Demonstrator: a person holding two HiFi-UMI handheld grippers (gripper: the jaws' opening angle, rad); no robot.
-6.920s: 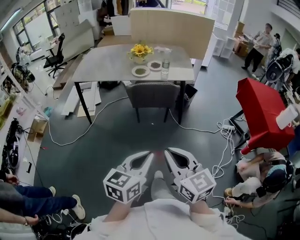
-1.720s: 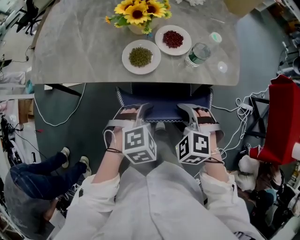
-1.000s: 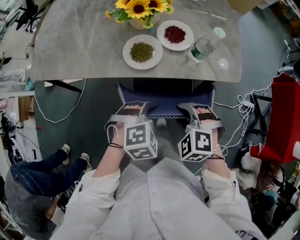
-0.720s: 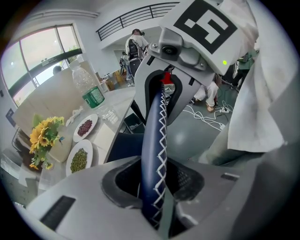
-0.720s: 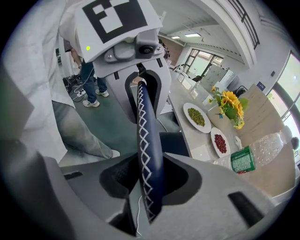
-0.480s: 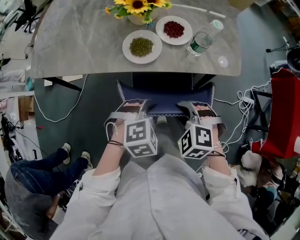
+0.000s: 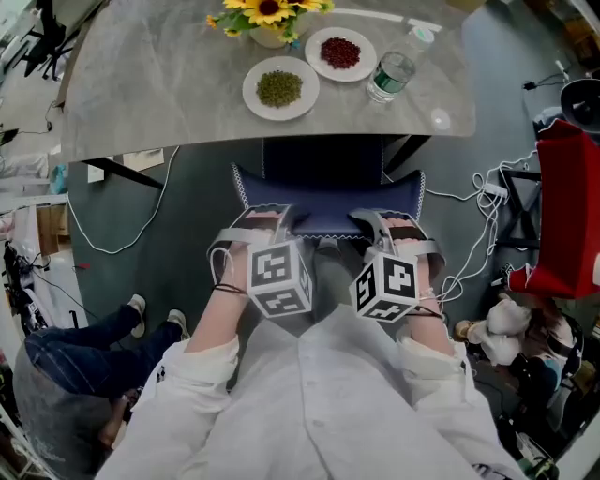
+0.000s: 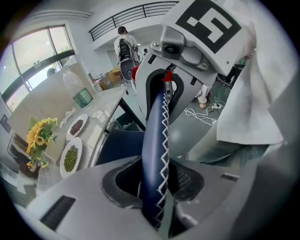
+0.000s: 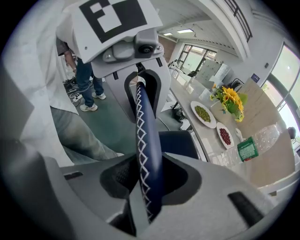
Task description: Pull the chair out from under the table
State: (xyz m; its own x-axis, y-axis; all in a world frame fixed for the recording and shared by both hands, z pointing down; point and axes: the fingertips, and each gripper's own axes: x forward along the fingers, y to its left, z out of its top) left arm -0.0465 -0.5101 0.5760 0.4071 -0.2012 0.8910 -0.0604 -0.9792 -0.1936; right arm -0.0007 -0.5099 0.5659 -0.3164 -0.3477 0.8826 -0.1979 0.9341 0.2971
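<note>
— Since a second ago, more of the chair (image 7: 323, 192) seat shows past the surface's (image 7: 141, 103) near edge.

— Good. The left tool (image 7: 269, 216) and right tool (image 7: 382, 223) each clamp its backrest rim; pull both evenly, straight back, so it doesn't twist.

The chair (image 7: 323, 192) is navy blue, its back edge trimmed with white zigzag stitching. The left gripper (image 7: 269, 216) and right gripper (image 7: 382, 221) are pale grey, each topped with black-and-white square markers. Beyond both grippers the worktop (image 7: 159, 84) is mottled grey, like stone. On it are yellow sunflowers (image 7: 267, 9), a white plate of green beans (image 7: 251, 92), a white plate of dark red beans (image 7: 315, 45) and a clear bottle (image 7: 389, 73) with a green label. Right of the right gripper hangs a bright red cloth (image 7: 567, 216). The floor (image 7: 187, 244) is dark grey.
</note>
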